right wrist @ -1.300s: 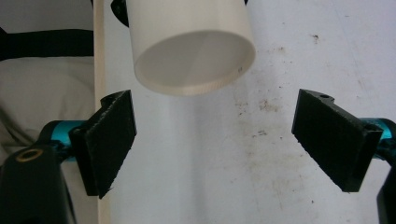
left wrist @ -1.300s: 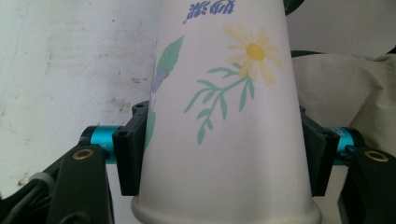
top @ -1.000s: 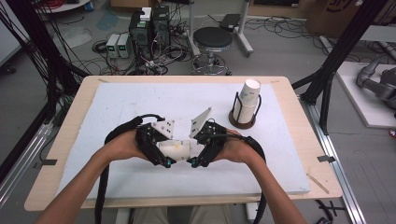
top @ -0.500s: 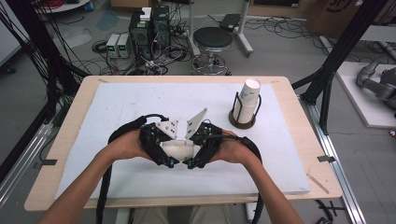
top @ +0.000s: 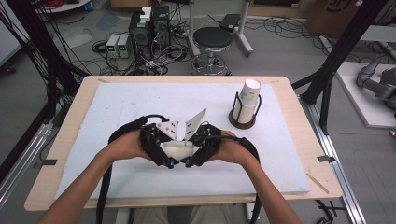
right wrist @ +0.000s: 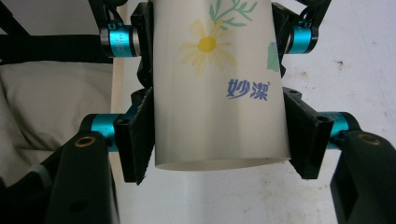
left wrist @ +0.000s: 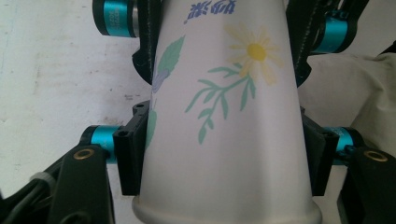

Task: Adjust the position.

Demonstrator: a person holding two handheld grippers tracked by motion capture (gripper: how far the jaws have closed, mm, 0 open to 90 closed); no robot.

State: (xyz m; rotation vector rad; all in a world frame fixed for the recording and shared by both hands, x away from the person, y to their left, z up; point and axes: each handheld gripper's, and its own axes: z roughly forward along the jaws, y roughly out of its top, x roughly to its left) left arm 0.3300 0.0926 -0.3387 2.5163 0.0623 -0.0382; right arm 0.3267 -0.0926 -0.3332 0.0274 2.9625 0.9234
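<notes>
A white paper cup printed with a daisy and green leaves lies level between my two grippers, above the front middle of the white board. My left gripper is shut on the cup near its rolled rim, pads pressed on both sides. My right gripper has just been closing its jaws and now presses on the cup near its other end. In the high view the left gripper and the right gripper face each other, tip to tip.
A stack of paper cups leans in a dark wire holder at the back right of the board. The wooden table borders the board. Black cables trail from both grippers toward the front edge.
Both hands keep their place over the front of the board. The right gripper now sits tighter against the cup than a second ago.
</notes>
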